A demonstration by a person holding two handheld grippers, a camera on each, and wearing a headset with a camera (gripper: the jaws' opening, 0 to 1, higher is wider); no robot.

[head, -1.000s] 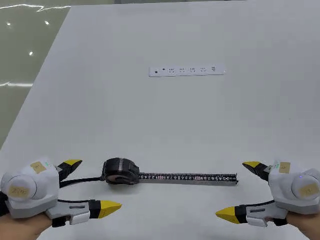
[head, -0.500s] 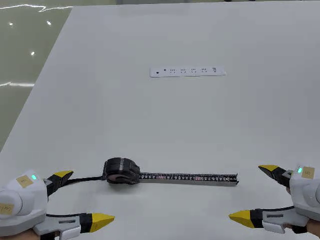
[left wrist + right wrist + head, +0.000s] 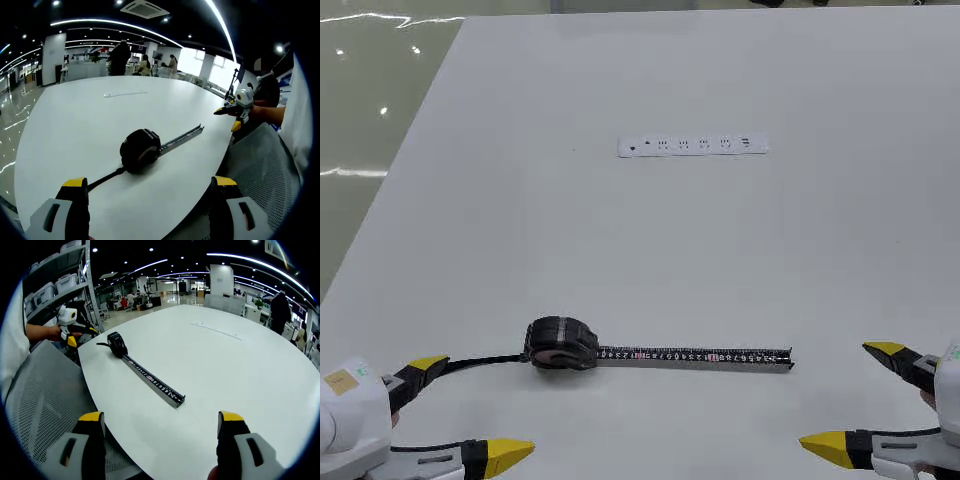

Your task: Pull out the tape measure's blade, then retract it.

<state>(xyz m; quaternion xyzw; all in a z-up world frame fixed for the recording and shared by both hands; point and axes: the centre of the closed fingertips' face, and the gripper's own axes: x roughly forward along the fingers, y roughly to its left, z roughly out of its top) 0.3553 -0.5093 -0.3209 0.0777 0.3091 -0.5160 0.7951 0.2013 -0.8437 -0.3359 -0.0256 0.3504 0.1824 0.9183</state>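
Bright overhead light, floor glare, fisheye edges

The black round tape measure (image 3: 561, 343) lies on the white table (image 3: 620, 240), its marked blade (image 3: 695, 356) stretched rightward. The yellow-tipped left gripper (image 3: 487, 404) and right gripper (image 3: 835, 394) flank it, jaws spread.

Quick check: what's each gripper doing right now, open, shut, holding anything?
Left gripper: open, holding nothing, short of the tape measure.
Right gripper: open, holding nothing, clear of the blade.

The black tape measure (image 3: 561, 343) lies on the table, its blade (image 3: 695, 356) pulled out flat.
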